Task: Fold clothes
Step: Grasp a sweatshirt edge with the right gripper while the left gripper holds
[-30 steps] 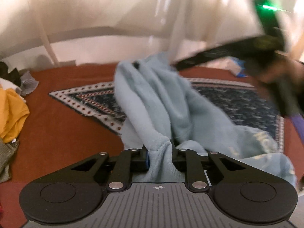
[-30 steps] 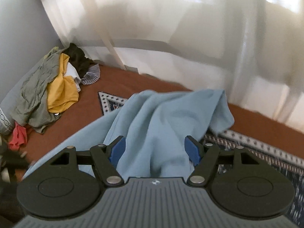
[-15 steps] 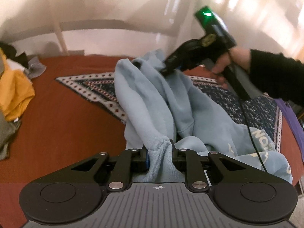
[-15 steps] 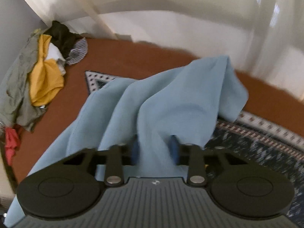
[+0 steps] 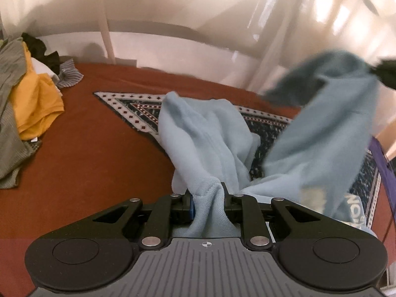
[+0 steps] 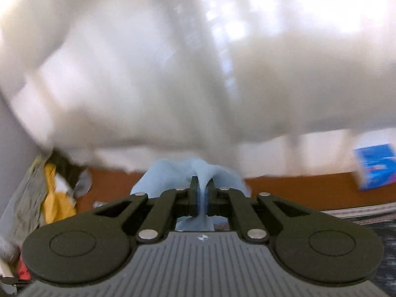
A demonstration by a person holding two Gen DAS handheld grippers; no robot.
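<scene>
A light blue sweatshirt [image 5: 205, 133] lies partly on a patterned rug [image 5: 138, 106] over the red-brown surface. My left gripper [image 5: 207, 198] is shut on a ribbed edge of the sweatshirt low over the surface. My right gripper [image 6: 202, 198] is shut on another part of the sweatshirt [image 6: 173, 175] and holds it raised; in the left wrist view that part hangs blurred at the upper right [image 5: 334, 113], with the right gripper [image 5: 388, 71] a dark blur at the edge.
A pile of other clothes, yellow, olive and dark, lies at the left [image 5: 29, 99] and shows in the right wrist view [image 6: 49, 198]. White curtains [image 6: 198, 61] hang behind. A blue box [image 6: 375, 165] sits at the right. A purple cloth [image 5: 382, 163] lies at the right edge.
My right gripper has closed on the sweatshirt and lifted it up and to the right, pulling the cloth taut. My left gripper has kept its hold and stayed low.
</scene>
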